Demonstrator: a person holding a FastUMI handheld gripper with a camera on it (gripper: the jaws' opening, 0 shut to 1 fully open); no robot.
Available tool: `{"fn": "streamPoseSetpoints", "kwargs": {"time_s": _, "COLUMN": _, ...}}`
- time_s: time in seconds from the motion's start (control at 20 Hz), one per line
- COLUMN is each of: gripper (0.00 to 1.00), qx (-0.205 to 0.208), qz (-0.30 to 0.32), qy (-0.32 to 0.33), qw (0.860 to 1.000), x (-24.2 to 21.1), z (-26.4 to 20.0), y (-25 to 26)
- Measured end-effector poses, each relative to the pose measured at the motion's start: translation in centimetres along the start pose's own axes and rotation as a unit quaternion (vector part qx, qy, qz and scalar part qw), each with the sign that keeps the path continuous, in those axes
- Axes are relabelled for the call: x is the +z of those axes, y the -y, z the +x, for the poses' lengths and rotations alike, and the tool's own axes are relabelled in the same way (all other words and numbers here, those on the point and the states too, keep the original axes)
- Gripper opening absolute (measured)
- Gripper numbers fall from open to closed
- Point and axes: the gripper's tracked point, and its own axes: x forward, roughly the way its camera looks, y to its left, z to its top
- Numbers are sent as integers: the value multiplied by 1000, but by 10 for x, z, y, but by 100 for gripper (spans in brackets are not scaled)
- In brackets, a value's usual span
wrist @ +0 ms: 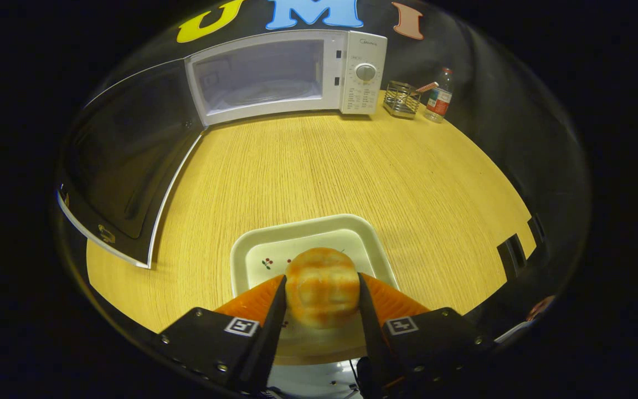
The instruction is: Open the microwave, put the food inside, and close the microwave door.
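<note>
**Bun gripped over the plate, oven open and waiting**

At the far left the microwave door (125,166) is seen swung wide, its dark glass panel hanging out over the wooden surface (308,172). Just right of it the microwave (291,72) stands at the back of the surface with its cavity bare, so the opening step is judged done. The dial (365,72) sits on the control panel at the oven's right end. Further right, a small wire basket (402,100) and a bottle (440,95) stand near the back edge, well apart from the path to the cavity.

Close in, the gripper (322,288) is closed on the food, a round golden bun (322,285); a finger is pressed against each flank of it. The bun sits over the near part of a white square plate (252,244), and whether it has left the plate cannot be told.

The step in hand is judged to be the lift and carry. The bun should be raised straight up until the plate rim is cleared, with the squeeze kept light, since soft bread may be crushed or may slip. A course forward and slightly left should then be taken, kept right of the open door's edge, and the bun brought in level over the cavity floor before the fingers are parted.
</note>
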Motion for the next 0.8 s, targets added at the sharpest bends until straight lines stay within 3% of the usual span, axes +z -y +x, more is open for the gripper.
{"fn": "streamPoseSetpoints", "kwargs": {"time_s": 0.15, "gripper": 67, "qx": 16, "qz": 14, "qy": 10, "qw": 1000, "x": 2, "z": 1, "y": -2}}
{"fn": "streamPoseSetpoints", "kwargs": {"time_s": 0.2, "gripper": 57, "qx": 21, "qz": 19, "qy": 14, "qw": 1000, "x": 4, "z": 0, "y": -3}}
{"fn": "streamPoseSetpoints", "kwargs": {"time_s": 0.55, "gripper": 57, "qx": 22, "qz": 54, "qy": 53, "qw": 997, "x": 38, "z": -14, "y": 2}}
{"fn": "streamPoseSetpoints", "kwargs": {"time_s": 0.8, "gripper": 57, "qx": 79, "qz": 84, "qy": 97, "qw": 989, "x": 83, "z": -26, "y": -23}}
